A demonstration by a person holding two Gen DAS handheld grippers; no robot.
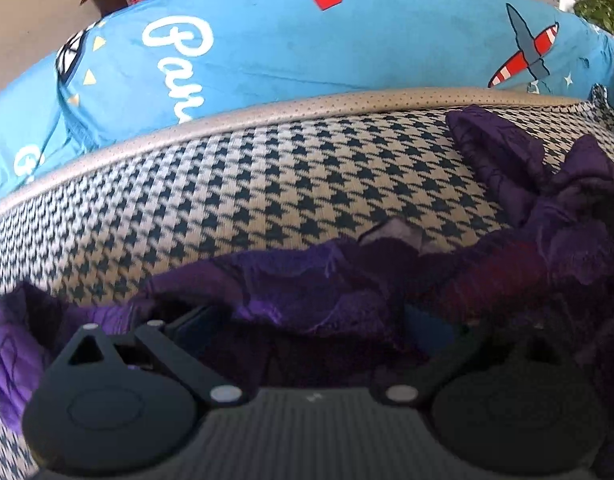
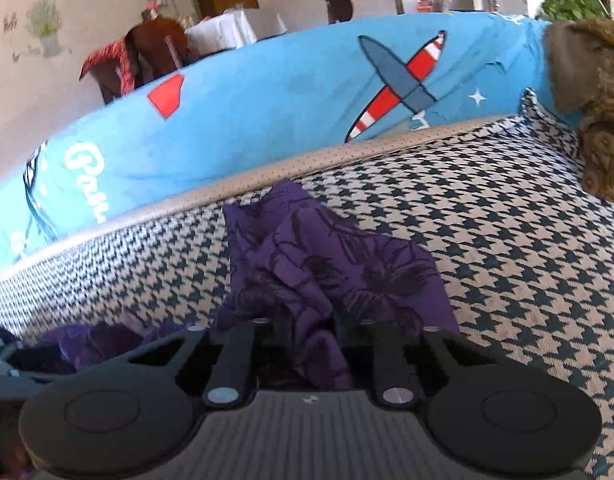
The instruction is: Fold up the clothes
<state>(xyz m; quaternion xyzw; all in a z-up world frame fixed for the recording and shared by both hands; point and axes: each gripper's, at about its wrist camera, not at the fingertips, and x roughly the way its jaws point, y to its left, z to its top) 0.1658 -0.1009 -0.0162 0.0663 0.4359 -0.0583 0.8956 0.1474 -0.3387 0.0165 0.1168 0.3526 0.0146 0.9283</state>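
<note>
One purple garment (image 2: 331,264), floral print, lies crumpled on the houndstooth sofa seat (image 2: 507,248), bunched in ridges with no clean fold line anywhere, so judged early: nothing folded yet, all of the spreading, flattening and folding is left. Cloth runs across the seat in front of the blue airplane-print cushion (image 2: 267,92); in the left wrist view it sprawls from the lower left corner to the right edge, a pale tag or lining patch showing near the middle. Right tongs (image 2: 303,344) are drawn in tight on a pinch of the purple fabric, which rises between the two fingers and sits gripped there; they point forward and down at the seat, low over the cloth. Left tongs (image 1: 307,320) also tilt down over the garment, linkage splayed wide, but the fingertips are buried in dark fabric and blur, so cannot tell whether they are clamped or released. Brown furry item (image 2: 595,112) sits at the far right end of the sofa, well apart from the garment. Likely next: lift and shake out, judging from the grip.
</note>
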